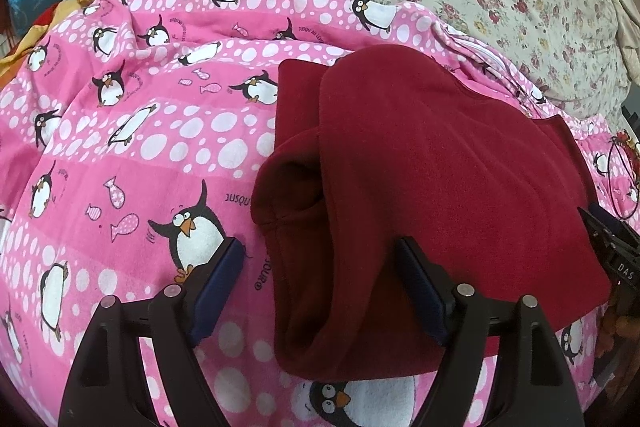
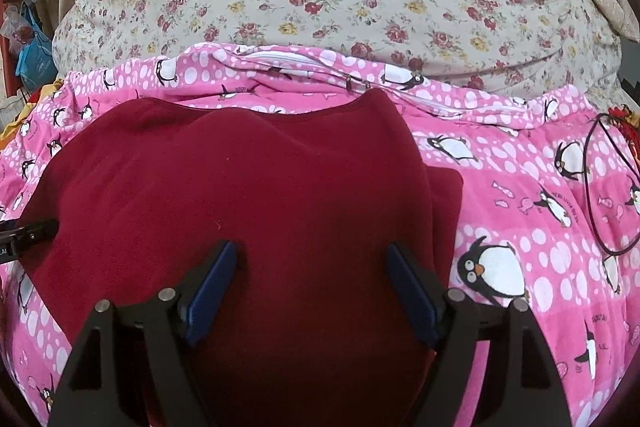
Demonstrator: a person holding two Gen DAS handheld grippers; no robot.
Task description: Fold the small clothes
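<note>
The dark red fleece garment (image 2: 248,187) lies partly folded on the pink penguin-print blanket (image 2: 520,227), one layer doubled over another, so I judge the fold to be midway. Both tools hover over the garment's near edge with jaws spread apart and holding nothing: the left gripper (image 1: 320,275) at its left border, the right gripper (image 2: 312,275) over its middle. Next, each should close on the near hem and carry it toward the garment's far edge.

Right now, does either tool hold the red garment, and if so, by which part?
Nothing is held. Both the left tool and the right tool are open, fingers spread over the garment, not pinching it.
</note>
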